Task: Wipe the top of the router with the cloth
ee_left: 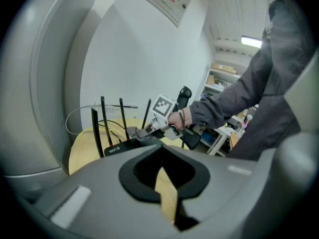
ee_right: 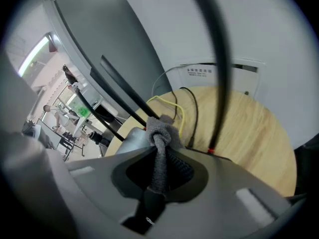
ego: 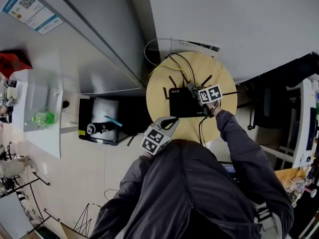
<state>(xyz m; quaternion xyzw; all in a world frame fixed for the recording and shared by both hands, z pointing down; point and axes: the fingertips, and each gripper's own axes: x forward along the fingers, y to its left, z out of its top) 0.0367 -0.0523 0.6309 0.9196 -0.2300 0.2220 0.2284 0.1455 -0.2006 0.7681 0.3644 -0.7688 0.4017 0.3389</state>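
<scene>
A person stands over a round wooden desk [ego: 158,83] and holds a gripper in each hand. The black router [ego: 182,104] sits in the middle of the desk with its thin antennas [ee_left: 103,117] sticking up. It has small white letters on its front edge.

The right gripper [ego: 196,91] is down at the top of the router, near the back corner. Its fingers are squeezed tight on a grey cloth [ee_right: 160,151]. The cloth is bunched into a knobby lump at the front (it looks a bit like a knot). The lump is right at the router's top, but I cannot tell if it touches.

The left gripper [ego: 171,121] is held over the near edge of the desk, a little way from the router. Its fingers are pressed close together and there is nothing in them.

A yellow cable [ee_right: 175,109] and black cables lie on the desk behind the router.
</scene>
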